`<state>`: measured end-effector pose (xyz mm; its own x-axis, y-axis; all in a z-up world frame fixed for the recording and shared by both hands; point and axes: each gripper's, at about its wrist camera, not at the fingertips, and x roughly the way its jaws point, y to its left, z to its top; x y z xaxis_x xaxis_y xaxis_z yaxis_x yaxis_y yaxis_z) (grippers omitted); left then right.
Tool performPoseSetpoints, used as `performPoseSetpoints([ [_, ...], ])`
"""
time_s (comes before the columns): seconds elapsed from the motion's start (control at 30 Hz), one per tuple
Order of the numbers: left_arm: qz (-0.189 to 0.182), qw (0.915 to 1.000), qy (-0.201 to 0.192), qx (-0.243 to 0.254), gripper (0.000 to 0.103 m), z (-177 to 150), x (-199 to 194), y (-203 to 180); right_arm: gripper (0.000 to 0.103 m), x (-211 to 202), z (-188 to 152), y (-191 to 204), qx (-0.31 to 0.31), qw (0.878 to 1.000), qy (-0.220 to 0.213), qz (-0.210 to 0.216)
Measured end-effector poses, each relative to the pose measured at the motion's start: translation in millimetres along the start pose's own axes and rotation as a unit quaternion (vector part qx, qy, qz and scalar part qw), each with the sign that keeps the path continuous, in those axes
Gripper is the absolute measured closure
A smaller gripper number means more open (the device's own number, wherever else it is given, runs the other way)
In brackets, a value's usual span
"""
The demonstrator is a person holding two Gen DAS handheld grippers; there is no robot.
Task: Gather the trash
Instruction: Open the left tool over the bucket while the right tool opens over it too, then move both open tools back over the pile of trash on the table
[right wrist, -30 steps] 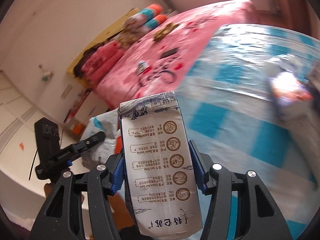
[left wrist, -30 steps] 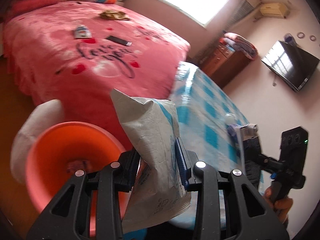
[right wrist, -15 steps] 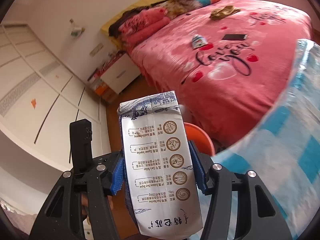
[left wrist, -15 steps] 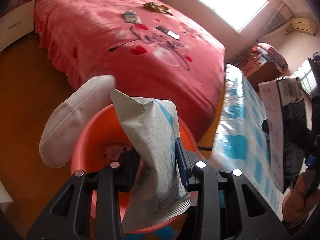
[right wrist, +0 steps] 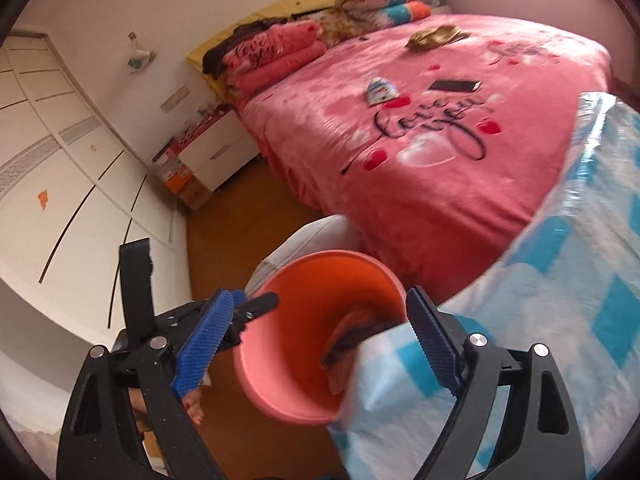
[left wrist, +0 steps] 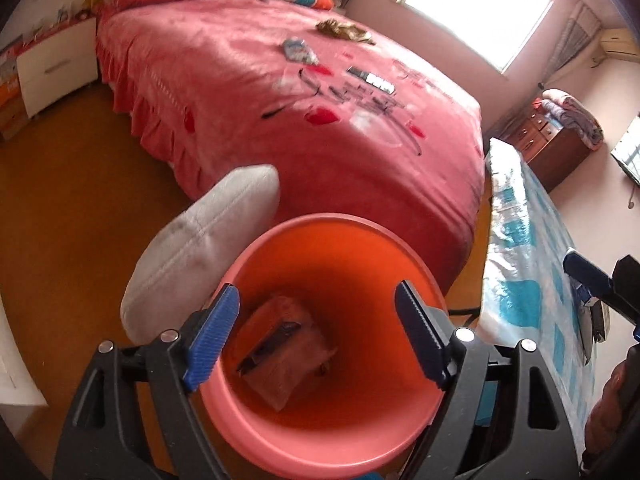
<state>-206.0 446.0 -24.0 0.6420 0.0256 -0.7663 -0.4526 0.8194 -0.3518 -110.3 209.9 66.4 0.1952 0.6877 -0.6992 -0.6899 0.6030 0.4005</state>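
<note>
Trash-dropping looks finished, since both the left gripper (left wrist: pixel 316 334) and the right gripper (right wrist: pixel 318 344) hang wide open and empty above the round orange plastic bin (left wrist: pixel 404 436) holding crumpled packets (left wrist: pixel 282 350), so the next move probably means fetching the small wrapper (right wrist: pixel 380 91) lying on the pink bed (right wrist: pixel 460 200).

Wooden floor (left wrist: pixel 80 200) carrying an orange bin (left wrist: pixel 332 432) directly ahead of the left claw (left wrist: pixel 316 332). Beyond the bin, a pink bed (left wrist: pixel 248 112) bearing a phone (left wrist: pixel 370 78), a small wrapper (left wrist: pixel 298 49) and a crumpled brown item (left wrist: pixel 344 30). Right of the claw, a blue-checked tabletop (left wrist: pixel 520 280).
</note>
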Motion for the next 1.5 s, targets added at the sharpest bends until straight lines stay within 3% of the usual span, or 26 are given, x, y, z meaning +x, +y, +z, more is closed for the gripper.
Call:
performPoseSetpoints([
  [0.27,-0.044,0.9961,-0.071,0.029,0.018,0.7,-20.0,-27.3,0.013,-32.0,-10.0,-33.0,0.042,0.998,-0.038,-0.023],
  [0.47,-0.054,0.9912,-0.093,0.078,0.017,-0.3,-30.5,-56.3,0.013,-46.8,-22.4,-43.0,0.055,0.996,-0.05,-0.042],
  [0.8,-0.05,0.9829,-0.088,0.153,0.017,0.2,-43.1,-107.9,0.01,-97.0,-41.4,-63.8,0.093,0.988,-0.103,-0.066],
  [1.03,-0.05,0.976,-0.076,0.198,0.017,-10.8,-45.4,-147.6,0.01,-127.2,-56.7,-83.6,0.112,0.983,-0.118,-0.083],
  [1.5,-0.105,0.9578,-0.046,0.263,0.017,-46.8,-37.8,-233.0,0.01,-187.6,-114.7,-135.9,0.151,0.967,-0.147,-0.146],
])
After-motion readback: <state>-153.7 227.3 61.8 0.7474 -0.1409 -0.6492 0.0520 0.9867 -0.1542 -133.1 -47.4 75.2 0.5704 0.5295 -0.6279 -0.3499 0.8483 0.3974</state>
